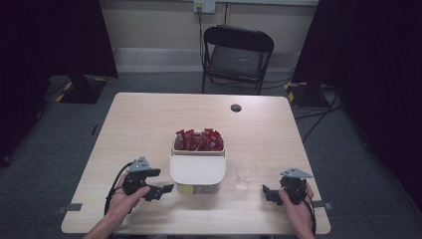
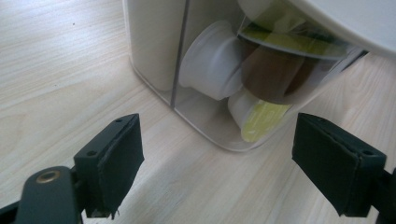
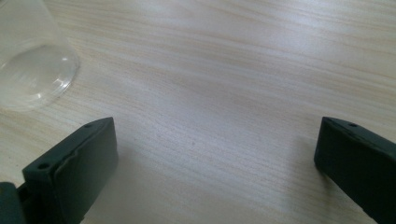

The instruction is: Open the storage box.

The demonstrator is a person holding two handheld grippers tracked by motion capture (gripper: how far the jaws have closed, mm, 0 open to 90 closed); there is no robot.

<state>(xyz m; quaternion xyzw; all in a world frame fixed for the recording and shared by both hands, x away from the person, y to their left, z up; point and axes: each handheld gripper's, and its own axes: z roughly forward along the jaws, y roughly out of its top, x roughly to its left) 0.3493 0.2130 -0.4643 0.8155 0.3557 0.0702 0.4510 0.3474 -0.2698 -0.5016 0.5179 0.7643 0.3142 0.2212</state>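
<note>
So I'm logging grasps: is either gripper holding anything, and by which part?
Nothing is held. The left gripper and right gripper both stand open over bare table.

A pale wood counter (image 1: 139, 124) stands on grey carpet (image 1: 59, 144). Beyond the counter's far edge, a black folding chair (image 1: 237, 57) faces it, backed by a cream wall (image 1: 154, 22) with a pale skirting strip. A wall socket (image 1: 204, 6) sits above the chair, with a cable hanging down from it. Black curtains (image 1: 50, 35) hang at both sides. Yellow-and-black striped stand bases (image 1: 79, 88) rest on the floor near the counter's far corners. A round dark grommet (image 1: 236, 107) marks the counter near its far edge.
</note>
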